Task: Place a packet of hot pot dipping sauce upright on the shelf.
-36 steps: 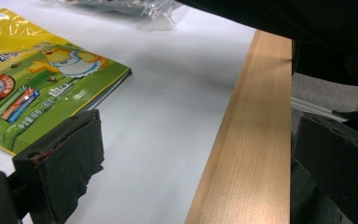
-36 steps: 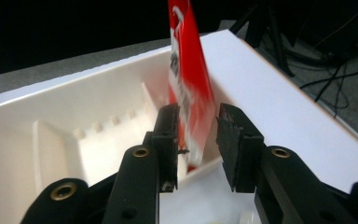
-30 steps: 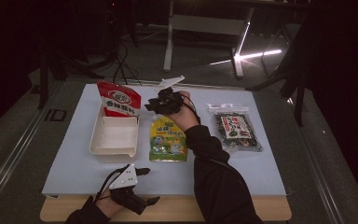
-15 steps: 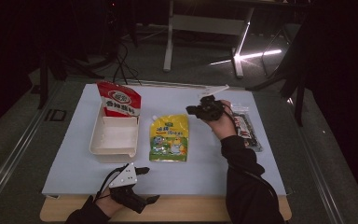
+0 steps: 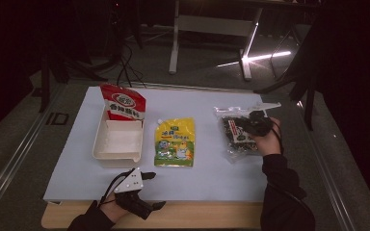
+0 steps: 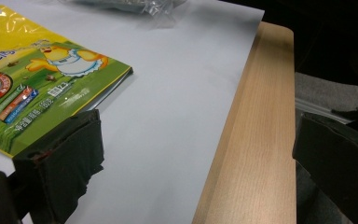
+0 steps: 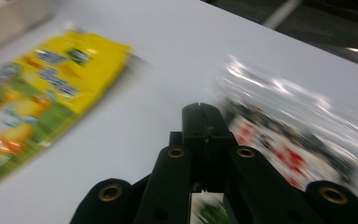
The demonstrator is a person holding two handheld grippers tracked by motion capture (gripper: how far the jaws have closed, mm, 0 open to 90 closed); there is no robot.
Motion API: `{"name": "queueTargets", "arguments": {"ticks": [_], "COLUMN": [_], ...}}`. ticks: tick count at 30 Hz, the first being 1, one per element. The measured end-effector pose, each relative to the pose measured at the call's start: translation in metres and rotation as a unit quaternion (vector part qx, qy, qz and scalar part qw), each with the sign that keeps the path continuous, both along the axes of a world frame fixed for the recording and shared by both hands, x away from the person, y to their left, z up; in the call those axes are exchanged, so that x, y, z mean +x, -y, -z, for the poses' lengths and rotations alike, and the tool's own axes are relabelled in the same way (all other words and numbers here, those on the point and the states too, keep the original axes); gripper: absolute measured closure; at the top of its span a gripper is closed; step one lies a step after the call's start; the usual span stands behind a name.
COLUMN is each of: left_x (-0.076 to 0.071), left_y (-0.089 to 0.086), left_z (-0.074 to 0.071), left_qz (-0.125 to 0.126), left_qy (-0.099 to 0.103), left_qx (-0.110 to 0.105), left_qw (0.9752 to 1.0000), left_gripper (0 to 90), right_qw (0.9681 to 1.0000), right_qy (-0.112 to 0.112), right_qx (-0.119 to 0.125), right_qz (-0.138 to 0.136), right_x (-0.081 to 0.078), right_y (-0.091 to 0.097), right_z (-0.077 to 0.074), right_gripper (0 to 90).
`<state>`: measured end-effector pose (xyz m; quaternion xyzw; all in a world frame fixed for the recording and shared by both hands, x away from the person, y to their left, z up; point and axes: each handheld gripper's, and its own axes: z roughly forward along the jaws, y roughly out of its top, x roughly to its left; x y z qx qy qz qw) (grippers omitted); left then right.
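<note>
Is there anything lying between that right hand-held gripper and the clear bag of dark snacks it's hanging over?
Nothing visible. The right hand-held gripper, jaws shut and empty, is right above the clear snack bag. The yellow pouch lies off to the side, apart from the bag.

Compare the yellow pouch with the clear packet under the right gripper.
The yellow pouch is opaque, printed yellow and green; the clear packet shows dark contents. The yellow pouch lies untouched mid-table; the clear packet has the right gripper, jaws shut, over it. Both lie flat on the white mat.
</note>
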<state>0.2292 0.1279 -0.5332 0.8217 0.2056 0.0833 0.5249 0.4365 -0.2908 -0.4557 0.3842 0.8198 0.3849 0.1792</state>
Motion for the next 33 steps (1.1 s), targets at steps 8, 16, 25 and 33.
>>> {"name": "queueTargets", "arguments": {"ticks": [8, 16, 25, 33], "left_x": [-0.001, -0.002, -0.005, -0.008], "left_y": [0.0, 0.0, -0.006, -0.008], "left_z": [0.0, 0.001, 0.003, 0.005], "left_qz": [-0.002, -0.006, -0.021, -0.028], "left_qy": [-0.002, -0.008, -0.014, -0.018], "left_qx": [0.0, 0.0, 0.0, 0.003], "left_qw": [1.0, 0.9999, 0.9997, 0.9994], "left_gripper": [2.9, 2.9, 2.9, 2.9], "right_qw": [0.9972, 0.9911, 0.9847, 0.9809], "right_qy": [-0.012, -0.021, -0.04, -0.057], "right_qx": [-0.007, -0.009, -0.03, -0.039], "right_qz": [0.073, 0.131, 0.167, 0.182], "right_x": [0.002, 0.009, 0.026, 0.035], "right_y": [0.055, 0.089, 0.099, 0.1], "right_z": [0.018, 0.037, 0.053, 0.069], "right_gripper": [90.0, 90.0, 90.0, 90.0]}}
